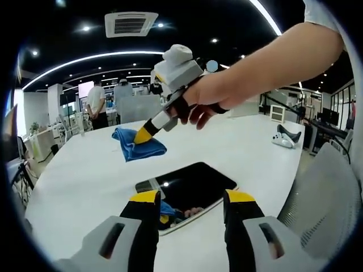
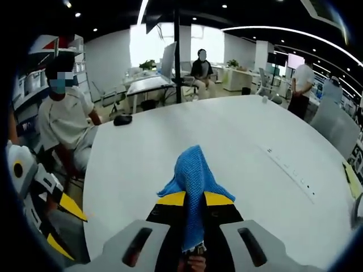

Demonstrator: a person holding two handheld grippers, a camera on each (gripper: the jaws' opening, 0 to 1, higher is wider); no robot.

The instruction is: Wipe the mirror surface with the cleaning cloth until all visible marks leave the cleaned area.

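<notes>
Mirror (image 1: 190, 190), a dark flat rectangle with a light rim, lies on the white table (image 1: 85, 175) in the left gripper view, just past the left gripper (image 1: 190, 207), whose yellow-tipped jaws stand wide apart at 6 o'clock and hold nothing. At 11 o'clock from the mirror, near but apart from it, the right gripper (image 1: 143, 135) reaches down in a person's hand (image 1: 207, 102) and meets the blue cleaning cloth (image 1: 139, 144), which rests bunched on the table. In the right gripper view, the right gripper (image 2: 194, 198) has its jaws closed on the cloth, which hangs forward toward 12 o'clock over the bare table. I judge that the pick-up step is in hand and no wiping has begun; next, the cloth must be carried to the mirror and pressed flat on the glass, while the free left gripper can steady the frame.
</notes>
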